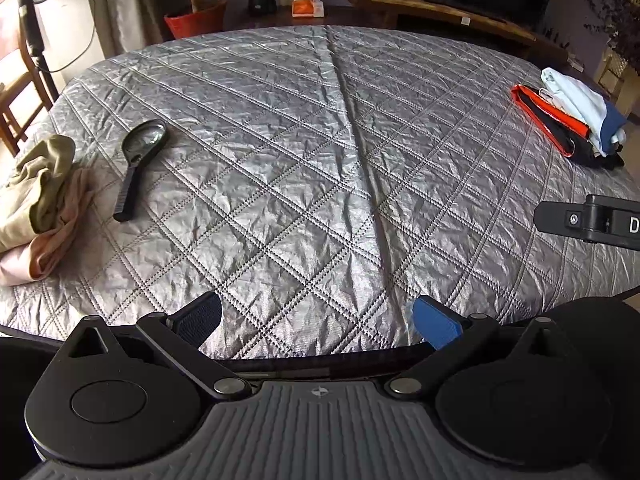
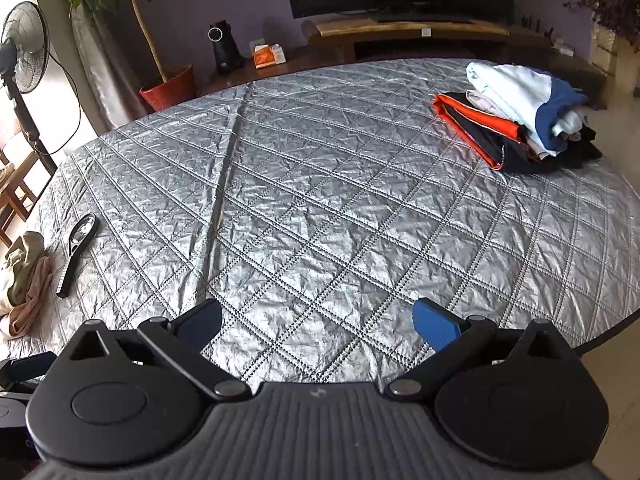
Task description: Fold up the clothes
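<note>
A crumpled heap of unfolded clothes point(image 1: 38, 204) lies at the left edge of the quilted table point(image 1: 320, 168); I count two garments, olive over pink. The folded stack point(image 2: 520, 120), set aside at the far right edge, probably holds finished pieces. One magnifying glass point(image 1: 138, 164) lies beside the heap. The left gripper point(image 1: 316, 320) and right gripper point(image 2: 316, 320) hover spread and empty over the near edge.

A single white letter "D" is showing on the black body of the right gripper point(image 1: 592, 222), entering the left wrist view at 3 o'clock. Its edge is cutting off anything after it. Nothing else is reading clearly.
</note>
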### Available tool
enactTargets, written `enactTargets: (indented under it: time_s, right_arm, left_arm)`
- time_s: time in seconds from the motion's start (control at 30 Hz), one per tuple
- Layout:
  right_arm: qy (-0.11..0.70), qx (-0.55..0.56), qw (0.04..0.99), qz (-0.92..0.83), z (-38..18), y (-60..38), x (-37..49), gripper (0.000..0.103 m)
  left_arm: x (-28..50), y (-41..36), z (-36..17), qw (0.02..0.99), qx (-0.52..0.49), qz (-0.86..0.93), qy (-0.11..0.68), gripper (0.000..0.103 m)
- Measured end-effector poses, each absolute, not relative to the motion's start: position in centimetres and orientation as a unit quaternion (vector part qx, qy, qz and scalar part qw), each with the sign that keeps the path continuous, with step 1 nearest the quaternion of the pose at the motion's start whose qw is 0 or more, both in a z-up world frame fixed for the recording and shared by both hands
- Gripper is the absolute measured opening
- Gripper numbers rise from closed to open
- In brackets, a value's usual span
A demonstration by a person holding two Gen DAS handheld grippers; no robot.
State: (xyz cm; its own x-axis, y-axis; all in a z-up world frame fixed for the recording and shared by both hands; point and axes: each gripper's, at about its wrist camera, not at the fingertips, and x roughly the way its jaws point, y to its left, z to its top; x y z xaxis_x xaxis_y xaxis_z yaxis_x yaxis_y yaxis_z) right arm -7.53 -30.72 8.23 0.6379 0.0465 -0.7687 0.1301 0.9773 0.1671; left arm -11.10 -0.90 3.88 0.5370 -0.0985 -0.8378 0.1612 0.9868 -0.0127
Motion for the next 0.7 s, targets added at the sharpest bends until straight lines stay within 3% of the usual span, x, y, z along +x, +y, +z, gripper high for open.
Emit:
enactTargets:
  time_s: [0.7]
  right_arm:
    - [0.431,0.113,0.895,-0.029,7.9,-31.0,-7.1,0.101]
  left_arm:
    - [-11.2,0.4,5.2,0.906,0.011,-0.037,0.421,0.103]
